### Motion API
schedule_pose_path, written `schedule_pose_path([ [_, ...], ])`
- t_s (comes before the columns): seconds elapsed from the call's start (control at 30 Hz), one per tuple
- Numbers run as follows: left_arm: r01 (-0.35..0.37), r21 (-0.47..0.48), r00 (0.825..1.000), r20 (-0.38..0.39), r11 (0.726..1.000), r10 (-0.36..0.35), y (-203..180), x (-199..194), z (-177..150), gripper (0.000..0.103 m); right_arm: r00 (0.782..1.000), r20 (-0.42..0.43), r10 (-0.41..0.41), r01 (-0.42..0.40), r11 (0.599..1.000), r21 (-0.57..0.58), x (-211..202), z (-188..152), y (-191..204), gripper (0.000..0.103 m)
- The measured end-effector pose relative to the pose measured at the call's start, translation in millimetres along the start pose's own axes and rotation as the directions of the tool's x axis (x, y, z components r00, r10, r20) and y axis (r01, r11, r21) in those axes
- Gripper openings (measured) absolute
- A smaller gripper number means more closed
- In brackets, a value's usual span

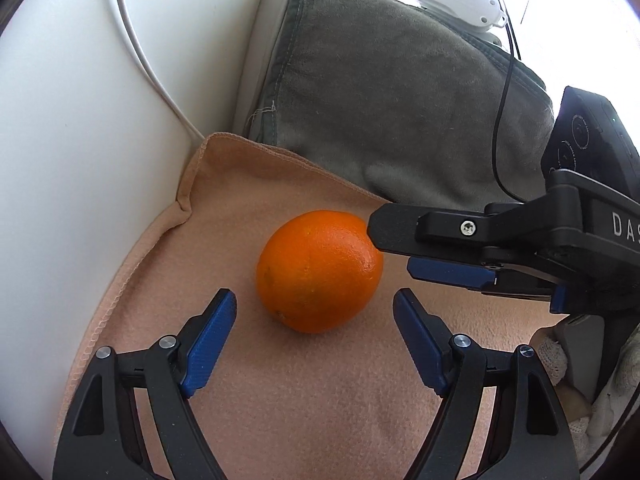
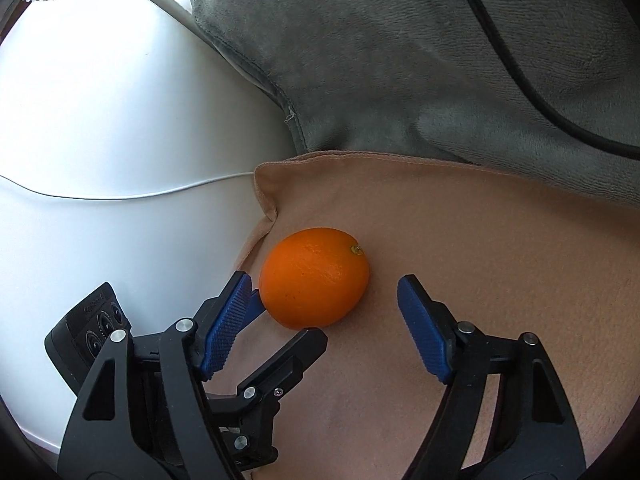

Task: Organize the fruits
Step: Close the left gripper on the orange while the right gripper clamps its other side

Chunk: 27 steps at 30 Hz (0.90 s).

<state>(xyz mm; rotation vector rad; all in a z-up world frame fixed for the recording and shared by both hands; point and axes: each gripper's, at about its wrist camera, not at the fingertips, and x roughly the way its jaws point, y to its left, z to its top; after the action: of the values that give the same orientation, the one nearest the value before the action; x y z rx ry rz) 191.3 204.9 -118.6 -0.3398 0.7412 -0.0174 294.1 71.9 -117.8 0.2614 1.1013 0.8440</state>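
Both grippers, left (image 1: 314, 300) and right (image 2: 324, 286), fingers wide around the orange (image 1: 319, 271), neither gripping.

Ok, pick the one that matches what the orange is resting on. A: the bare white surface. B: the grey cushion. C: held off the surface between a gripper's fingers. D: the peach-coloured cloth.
D: the orange sits on the peach-coloured cloth, in front of the grey cushion, with the left gripper and right gripper both open and neither closed on it.
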Motion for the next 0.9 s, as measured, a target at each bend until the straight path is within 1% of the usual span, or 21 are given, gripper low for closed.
schedule_pose_path([
  [0.07, 0.008, 0.002, 1.000, -0.005, 1.000, -0.008, 0.5, 4.6, 2.6, 0.080, 1.000, -0.003, 0.003, -0.003, 1.000, -0.001, 3.9, 0.9, 1.4, 0.079],
  [0.13, 0.012, 0.002, 1.000, -0.016, 1.000, -0.012, 0.5, 9.0, 3.4, 0.072, 1.000, -0.006, 0.008, -0.008, 1.000, 0.001, 6.5, 2.6, 2.0, 0.079],
  [0.3, 0.027, -0.008, 0.999, -0.027, 1.000, -0.027, 2.7, 17.4, 6.4, 0.070, 1.000, -0.008, 0.010, -0.010, 1.000, 0.019, 11.5, 6.4, -0.3, 0.079],
  [0.4, 0.030, -0.009, 0.999, -0.031, 1.000, -0.030, 3.8, 22.4, 8.8, 0.066, 1.000, -0.012, 0.022, -0.021, 0.999, 0.039, 14.4, 7.4, -2.8, 0.079],
  [0.5, 0.036, -0.014, 0.999, -0.031, 0.999, -0.036, 3.5, 23.5, 9.0, 0.065, 1.000, -0.016, 0.026, -0.025, 0.999, 0.044, 18.1, 8.5, -2.4, 0.078],
  [0.63, 0.041, -0.017, 0.999, -0.027, 0.999, -0.041, 4.8, 25.3, 9.4, 0.065, 0.999, -0.037, 0.022, -0.021, 0.999, 0.034, 26.6, 7.9, -0.6, 0.071],
  [0.77, 0.045, -0.023, 0.999, -0.023, 0.999, -0.046, 10.7, 22.8, 5.7, 0.065, 0.999, -0.031, 0.032, -0.031, 0.999, 0.043, 30.3, 6.9, -1.2, 0.070],
  [0.9, 0.049, -0.023, 0.999, -0.018, 0.999, -0.049, 10.8, 22.6, 2.1, 0.064, 0.999, -0.025, 0.021, -0.021, 0.999, 0.028, 33.0, 5.5, 2.3, 0.070],
])
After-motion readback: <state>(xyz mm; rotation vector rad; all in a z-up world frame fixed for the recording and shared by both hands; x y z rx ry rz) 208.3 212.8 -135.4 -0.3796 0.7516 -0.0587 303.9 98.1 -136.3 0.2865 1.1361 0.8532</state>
